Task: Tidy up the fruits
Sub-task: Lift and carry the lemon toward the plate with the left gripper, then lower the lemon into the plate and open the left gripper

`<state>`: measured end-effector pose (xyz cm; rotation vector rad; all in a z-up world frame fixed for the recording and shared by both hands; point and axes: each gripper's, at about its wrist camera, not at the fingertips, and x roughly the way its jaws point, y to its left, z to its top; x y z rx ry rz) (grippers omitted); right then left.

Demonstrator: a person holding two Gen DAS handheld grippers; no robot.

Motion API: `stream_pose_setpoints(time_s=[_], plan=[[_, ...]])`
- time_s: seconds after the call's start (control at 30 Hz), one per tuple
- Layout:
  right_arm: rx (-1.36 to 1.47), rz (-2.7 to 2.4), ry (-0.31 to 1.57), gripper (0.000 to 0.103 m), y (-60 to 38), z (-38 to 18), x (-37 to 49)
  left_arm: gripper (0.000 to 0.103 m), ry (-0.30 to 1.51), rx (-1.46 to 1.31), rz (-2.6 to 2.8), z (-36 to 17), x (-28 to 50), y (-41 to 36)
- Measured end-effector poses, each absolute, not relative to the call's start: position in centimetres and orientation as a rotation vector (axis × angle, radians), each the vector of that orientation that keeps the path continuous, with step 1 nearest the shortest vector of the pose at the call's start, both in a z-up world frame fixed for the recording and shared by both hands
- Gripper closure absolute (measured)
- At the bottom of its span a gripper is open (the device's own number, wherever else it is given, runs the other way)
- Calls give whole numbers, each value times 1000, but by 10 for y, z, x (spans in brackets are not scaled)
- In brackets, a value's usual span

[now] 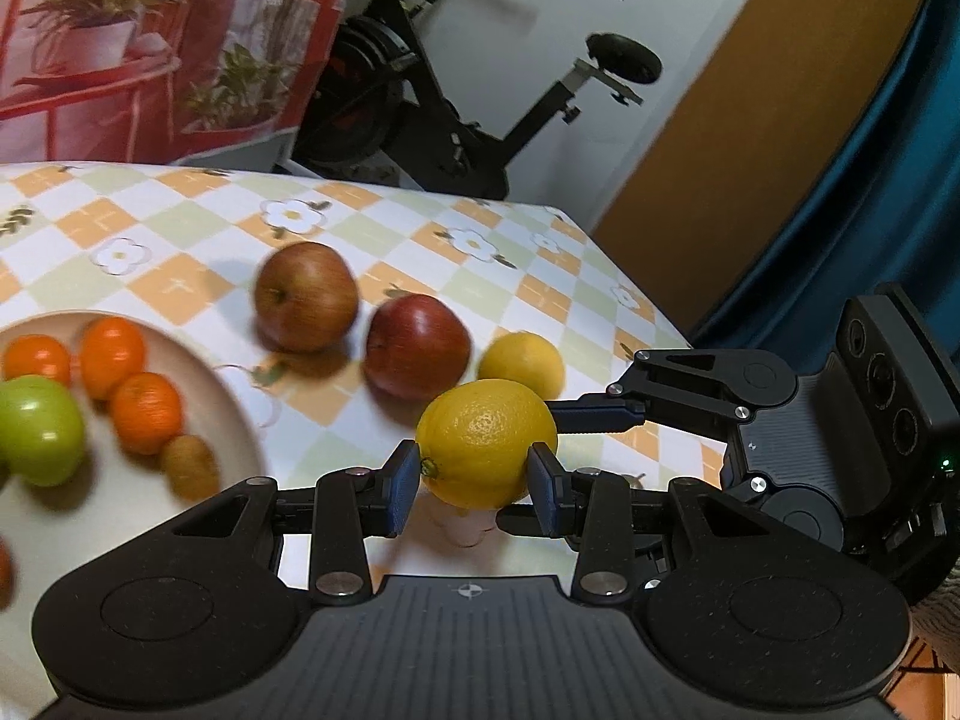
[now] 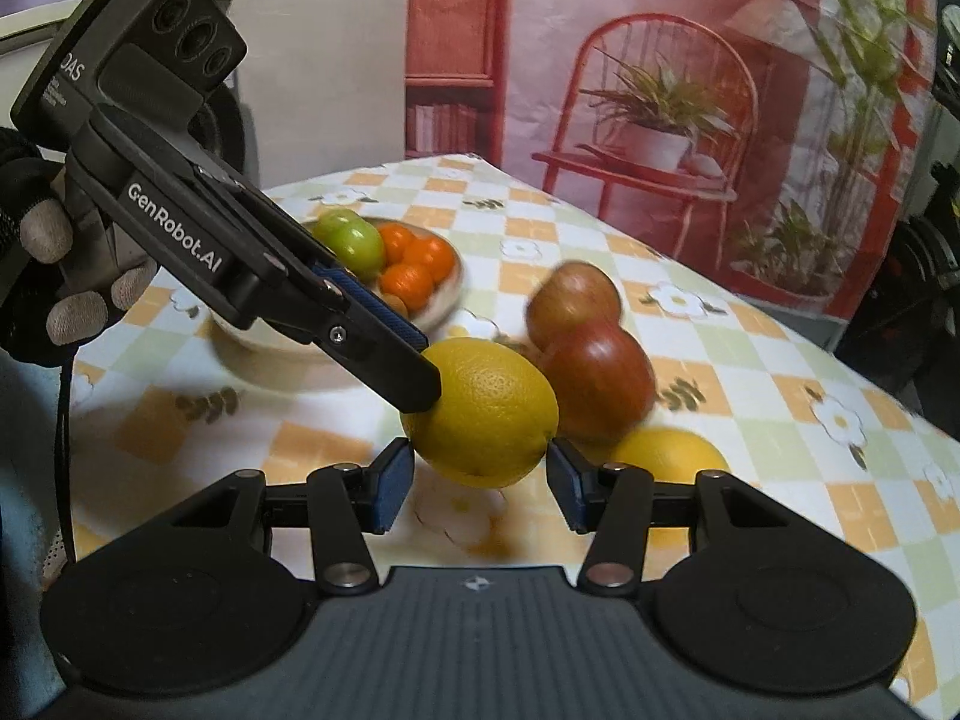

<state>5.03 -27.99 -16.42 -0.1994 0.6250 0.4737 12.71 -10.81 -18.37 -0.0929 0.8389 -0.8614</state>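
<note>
My left hand-held gripper (image 1: 474,489) and right hand-held gripper (image 2: 480,483) both clamp one lemon (image 1: 486,441); I carry it level toward the plate (image 1: 240,420).

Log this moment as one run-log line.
left claw: shut on lemon | right claw: pads at same lemon | plate: oranges, green apple | tablecloth: two red apples, second lemon

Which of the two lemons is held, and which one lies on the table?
The nearer lemon is held between both hand-held grippers. The far lemon, beside the red apple, lies free on the table.
</note>
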Motion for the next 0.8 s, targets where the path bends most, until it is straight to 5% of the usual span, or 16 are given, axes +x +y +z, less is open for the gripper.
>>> stream_pose_setpoints(time_s=[0.8], plan=[[-260, 646, 599, 51, -175, -167, 115, 61, 825, -161, -670, -177, 132, -10]])
